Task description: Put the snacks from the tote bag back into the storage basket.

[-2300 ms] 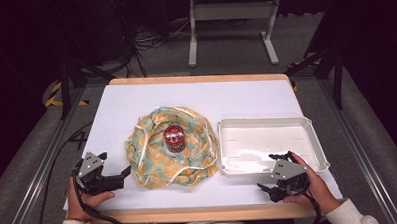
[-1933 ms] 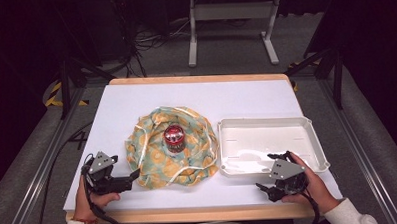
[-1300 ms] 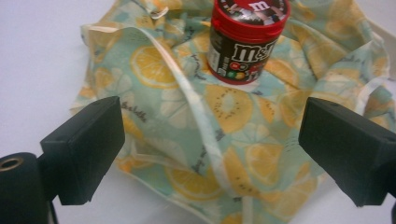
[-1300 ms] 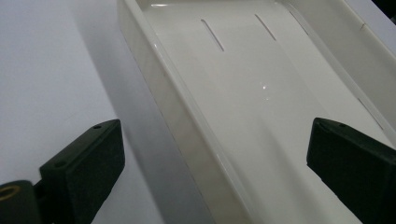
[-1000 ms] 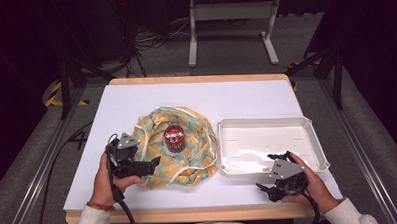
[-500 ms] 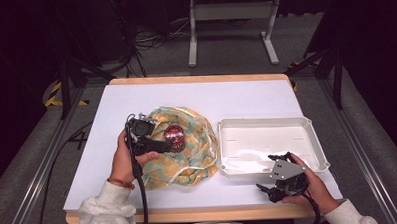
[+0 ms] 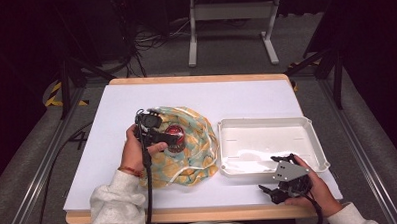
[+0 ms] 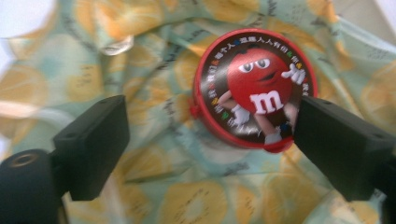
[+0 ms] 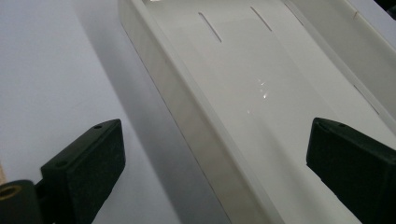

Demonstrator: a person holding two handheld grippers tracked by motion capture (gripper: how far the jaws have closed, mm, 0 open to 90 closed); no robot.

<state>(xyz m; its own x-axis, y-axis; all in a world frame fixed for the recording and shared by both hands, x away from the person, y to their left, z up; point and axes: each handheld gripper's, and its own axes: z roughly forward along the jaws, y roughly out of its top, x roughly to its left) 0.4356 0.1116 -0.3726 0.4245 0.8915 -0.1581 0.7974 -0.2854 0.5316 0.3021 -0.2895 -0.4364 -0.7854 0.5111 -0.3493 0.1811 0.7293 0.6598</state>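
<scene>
Fingers (image 8: pixel 95 142) on my left gripper (image 8: pixel 205 135) are spread but have just been narrowing, and the red tin (image 8: pixel 254 88) isn't between them yet. It sits up and to the right of the gap, with one pad overlapping its lower right edge in the left gripper view; I can't tell if that pad is touching it. Compared with a couple of seconds back, the big change is that my left hand (image 7: pixel 135 151) has come in from the near left corner of the table (image 7: pixel 112 125) and now hangs over the cloth (image 7: pixel 197 147), right at the tin. So I'd say I'm lining up the grab; nothing is held so far.

Over on the other side, the right gripper (image 7: pixel 277 192) hasn't budged, fingers spread with nothing in them, parked by the near edge of the white tray (image 7: pixel 315 138).

About the tin itself: round, flat, red rim, dark lid with a red candy cartoon character and small writing round the border. It's lying face up in the middle of the crumpled lemon-print cloth.
</scene>
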